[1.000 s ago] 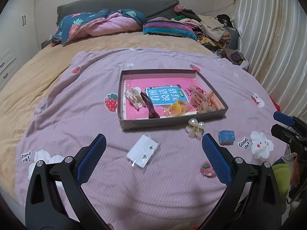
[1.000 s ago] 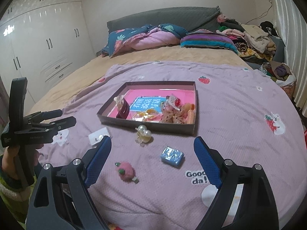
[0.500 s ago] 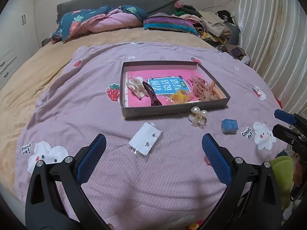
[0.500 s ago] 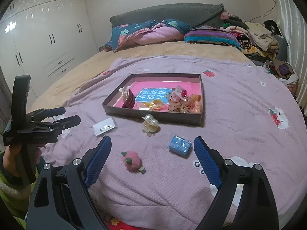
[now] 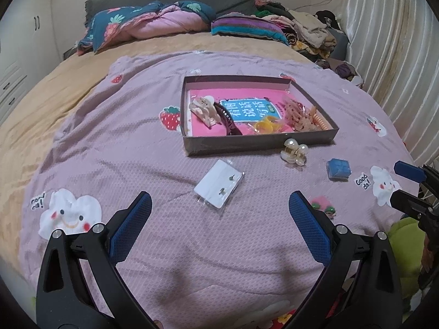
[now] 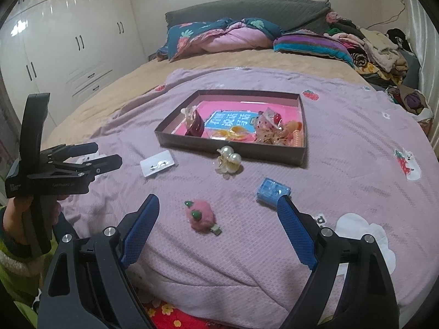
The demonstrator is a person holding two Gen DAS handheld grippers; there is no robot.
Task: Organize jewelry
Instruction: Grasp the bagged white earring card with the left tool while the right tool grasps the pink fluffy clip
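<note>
Right hand-held gripper (image 6: 218,208) hovers wide open over the pink fuzzy clip (image 6: 199,215); blue box (image 6: 273,190) by its right finger, pearl clip (image 6: 230,161) just before the far tray (image 6: 233,148).

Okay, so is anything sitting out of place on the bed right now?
Yes. Four pieces lie loose on the purple blanket outside the box: a pearl clip, an earring card, a small blue box and a pink fuzzy clip. Nothing looks damaged.
</note>
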